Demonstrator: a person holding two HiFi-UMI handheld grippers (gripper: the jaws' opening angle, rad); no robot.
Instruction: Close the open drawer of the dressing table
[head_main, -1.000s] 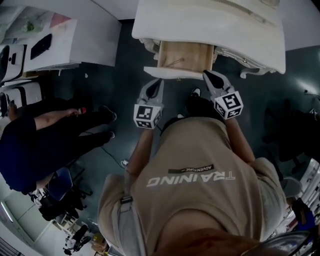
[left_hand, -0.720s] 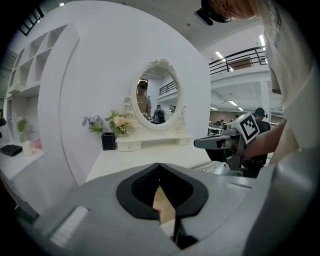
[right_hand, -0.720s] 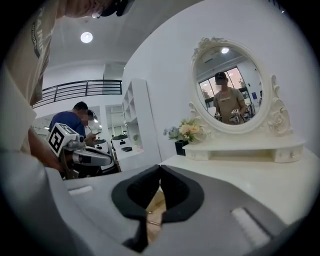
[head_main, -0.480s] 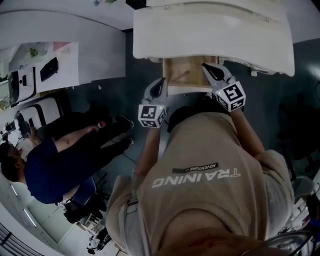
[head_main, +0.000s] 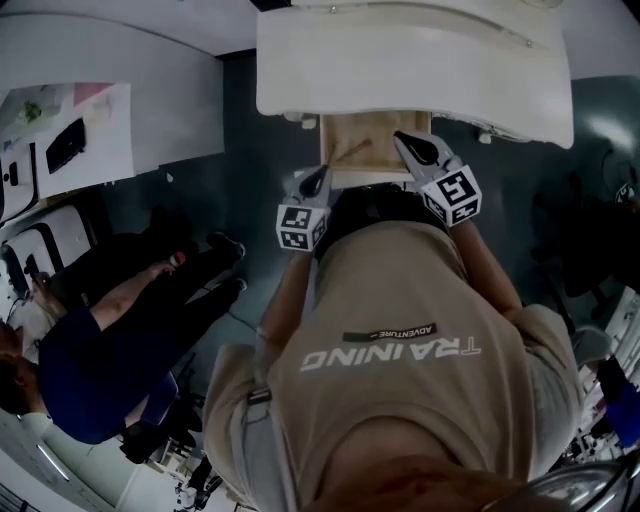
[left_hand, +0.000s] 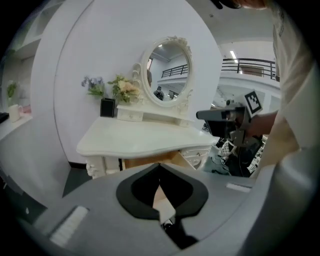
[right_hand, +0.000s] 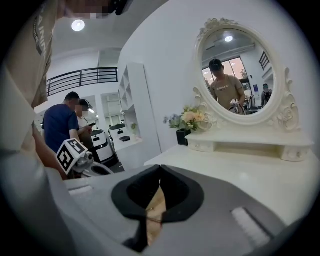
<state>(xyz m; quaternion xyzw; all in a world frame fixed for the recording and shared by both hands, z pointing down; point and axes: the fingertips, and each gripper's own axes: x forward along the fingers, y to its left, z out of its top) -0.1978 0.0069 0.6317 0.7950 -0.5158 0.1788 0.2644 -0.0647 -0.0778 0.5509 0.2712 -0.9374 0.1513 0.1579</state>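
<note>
The white dressing table (head_main: 420, 60) fills the top of the head view. Its open drawer (head_main: 368, 152) sticks out a short way from under the tabletop, showing a pale wooden inside. My left gripper (head_main: 318, 177) is shut, its tip at the left end of the drawer front. My right gripper (head_main: 402, 140) is shut with its tip against the right end of the drawer front. Neither holds anything. In the left gripper view the drawer (left_hand: 149, 161) shows just beyond the closed jaws of the left gripper (left_hand: 160, 166). The right gripper (right_hand: 160, 168) points over the tabletop (right_hand: 240, 167).
An oval mirror (left_hand: 166, 75), flowers (left_hand: 123, 90) and a small shelf stand on the table's back. A person in dark blue (head_main: 90, 345) sits on the left, legs stretched toward the table. A white counter (head_main: 60, 140) runs along the far left.
The drawer has slid further in under the tabletop. Both grippers have moved forward with it toward the table.
</note>
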